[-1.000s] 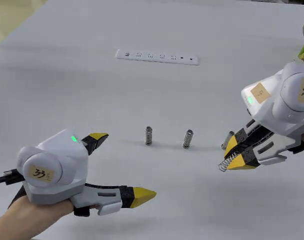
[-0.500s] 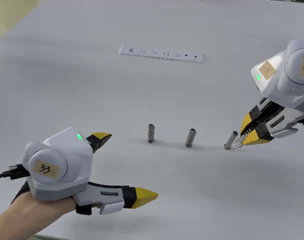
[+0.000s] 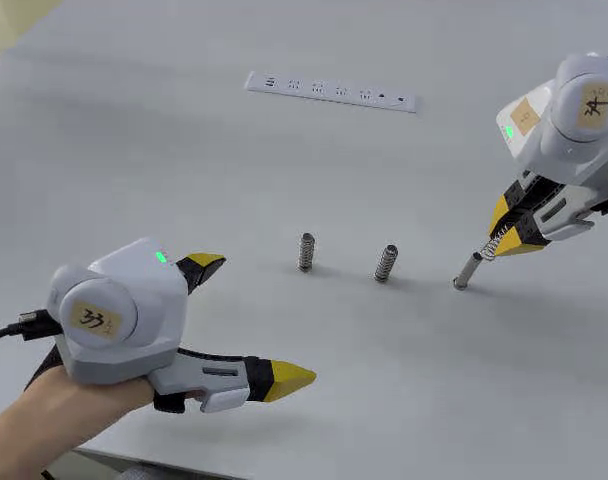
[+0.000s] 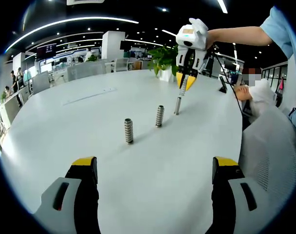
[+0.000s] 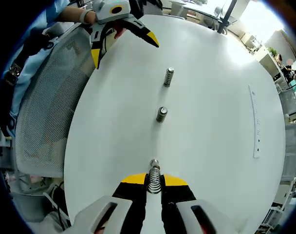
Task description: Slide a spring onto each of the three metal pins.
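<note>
My left tongs (image 3: 264,320) wide open, empty, hovering low over the white surface (image 3: 164,150). Mid-surface stand the left sprung pin (image 3: 306,252) and the middle sprung pin (image 3: 386,263), apart. Right of them, the bare pin (image 3: 467,271) stands on the surface. My right tongs (image 3: 506,238) clamp the loose spring (image 3: 492,246), its free end right at the bare pin's top.

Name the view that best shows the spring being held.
Right gripper view: the spring sits close up, clamped between its jaws, near the bare pin. Head view shows it small, slanted; left gripper view, tiny and distant.
</note>
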Available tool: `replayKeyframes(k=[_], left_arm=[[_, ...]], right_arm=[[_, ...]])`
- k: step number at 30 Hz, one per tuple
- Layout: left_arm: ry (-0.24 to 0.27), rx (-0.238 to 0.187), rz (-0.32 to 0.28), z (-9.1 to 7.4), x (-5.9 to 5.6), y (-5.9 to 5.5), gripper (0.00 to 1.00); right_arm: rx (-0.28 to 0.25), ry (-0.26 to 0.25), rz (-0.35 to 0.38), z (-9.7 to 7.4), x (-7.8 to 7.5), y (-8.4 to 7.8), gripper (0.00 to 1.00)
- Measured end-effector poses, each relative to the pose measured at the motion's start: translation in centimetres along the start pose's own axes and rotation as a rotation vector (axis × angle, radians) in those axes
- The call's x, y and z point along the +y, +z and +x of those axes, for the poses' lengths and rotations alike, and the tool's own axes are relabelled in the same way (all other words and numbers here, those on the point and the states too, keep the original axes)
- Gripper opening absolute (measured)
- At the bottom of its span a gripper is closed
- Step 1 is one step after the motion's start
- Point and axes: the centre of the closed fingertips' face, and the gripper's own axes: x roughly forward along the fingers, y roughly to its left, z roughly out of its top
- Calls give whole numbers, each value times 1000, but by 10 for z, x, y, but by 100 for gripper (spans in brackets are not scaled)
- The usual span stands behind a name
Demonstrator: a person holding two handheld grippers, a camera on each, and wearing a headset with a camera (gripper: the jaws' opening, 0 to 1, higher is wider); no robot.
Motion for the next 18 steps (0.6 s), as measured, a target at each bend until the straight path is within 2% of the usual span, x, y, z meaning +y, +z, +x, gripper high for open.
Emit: replayKeyframes(k=[18], left_arm=[[-9, 12, -16, 1, -3, -5, 95]], right_arm=[[13, 22, -17, 9, 1, 0, 7]])
